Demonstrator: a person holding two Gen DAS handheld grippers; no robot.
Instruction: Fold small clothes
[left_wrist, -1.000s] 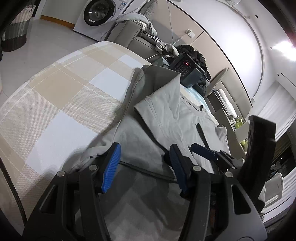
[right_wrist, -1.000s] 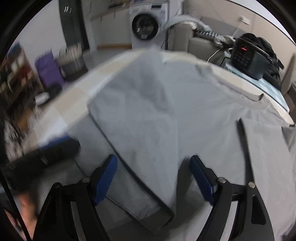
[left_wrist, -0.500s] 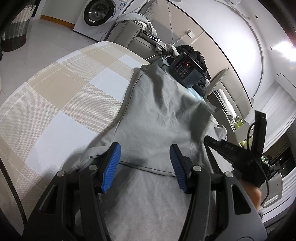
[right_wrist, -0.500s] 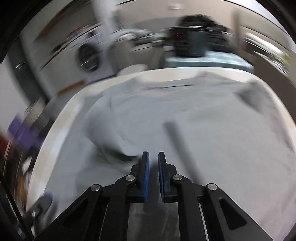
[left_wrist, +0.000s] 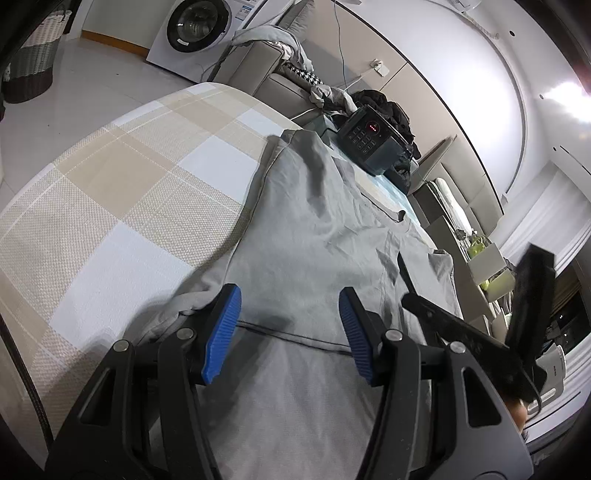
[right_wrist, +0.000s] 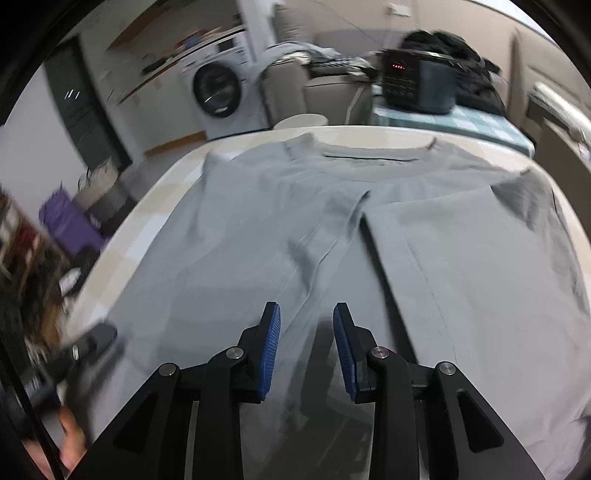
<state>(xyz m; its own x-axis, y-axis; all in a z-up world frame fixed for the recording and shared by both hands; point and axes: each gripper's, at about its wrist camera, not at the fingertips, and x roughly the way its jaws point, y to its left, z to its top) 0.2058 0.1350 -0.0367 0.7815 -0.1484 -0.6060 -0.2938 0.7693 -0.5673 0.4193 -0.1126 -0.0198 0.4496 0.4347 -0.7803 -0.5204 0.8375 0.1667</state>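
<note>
a grey t-shirt (left_wrist: 314, 229) lies spread on a table (left_wrist: 122, 192) covered with a beige and white checked cloth, its collar (right_wrist: 373, 157) toward the far edge. both side parts are folded in over the middle: in the right wrist view the left flap and the right flap (right_wrist: 480, 236) meet along a line running down the centre of the shirt. in the left wrist view a hem edge (left_wrist: 291, 334) crosses the fabric just in front of the fingers. the left hand-held gripper (left_wrist: 290, 332) hangs low over the near part of the shirt with its blue pads wide apart and nothing between them. the right hand-held gripper (right_wrist: 306, 347) is over the middle of the shirt near the centre line, its pads narrowly apart with only a small gap, holding nothing; it also shows at the right side of the left wrist view as a dark shape (left_wrist: 480, 332). whether either touches the cloth, i cannot tell. beyond the table stand a dark keypad appliance (left_wrist: 373, 142) with red lights on a teal checked cover, a sofa (left_wrist: 258, 62) with clothes on it, and a washing machine (left_wrist: 199, 33). a laundry basket (left_wrist: 33, 62) sits on the floor at far left.
</note>
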